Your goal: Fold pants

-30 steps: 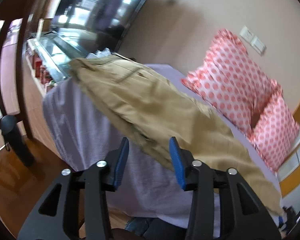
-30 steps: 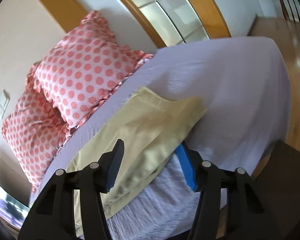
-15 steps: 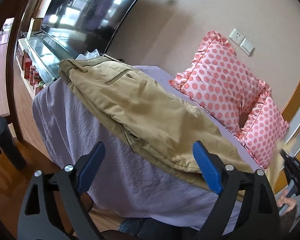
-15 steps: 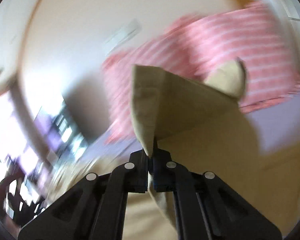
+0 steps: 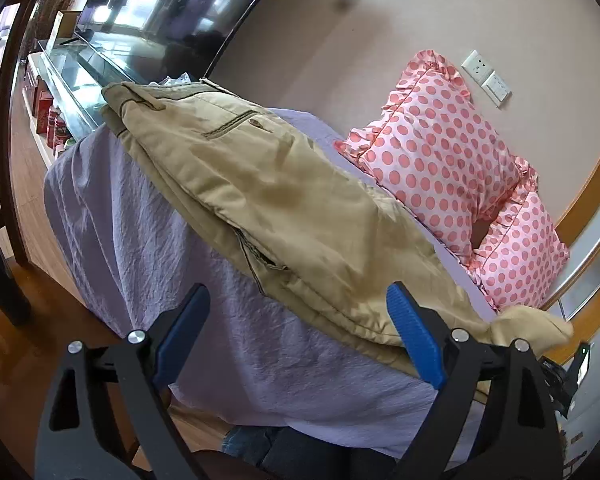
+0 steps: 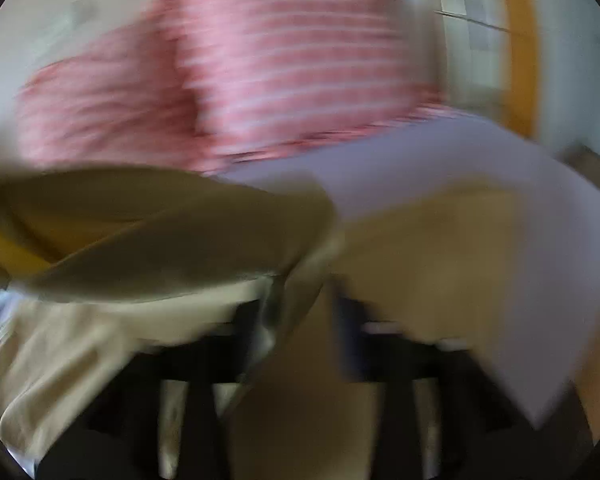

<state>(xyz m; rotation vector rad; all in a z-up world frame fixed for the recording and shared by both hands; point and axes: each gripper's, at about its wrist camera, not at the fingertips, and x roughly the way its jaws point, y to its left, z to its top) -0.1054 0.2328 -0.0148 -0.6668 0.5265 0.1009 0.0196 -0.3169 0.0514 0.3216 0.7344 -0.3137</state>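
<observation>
Khaki pants (image 5: 268, 200) lie lengthwise on the lavender bed sheet (image 5: 148, 240), waistband at the far left, back pocket up. My left gripper (image 5: 300, 336) is wide open and empty, just short of the pants' near edge. In the blurred right wrist view, my right gripper (image 6: 300, 304) holds a fold of the pants' leg end (image 6: 160, 232) between its fingers, lifted above the rest of the pants (image 6: 440, 260). That raised leg end also shows at the right in the left wrist view (image 5: 532, 328).
Two pink polka-dot pillows (image 5: 440, 152) lean against the wall behind the pants. A glass TV stand (image 5: 72, 76) and a dark TV stand beyond the bed's far end. Wooden floor (image 5: 28, 312) lies below at the left.
My left gripper opened wide and drew back from the pants. My right gripper shut on the leg end and is swinging it over the pants, heavily blurred.
</observation>
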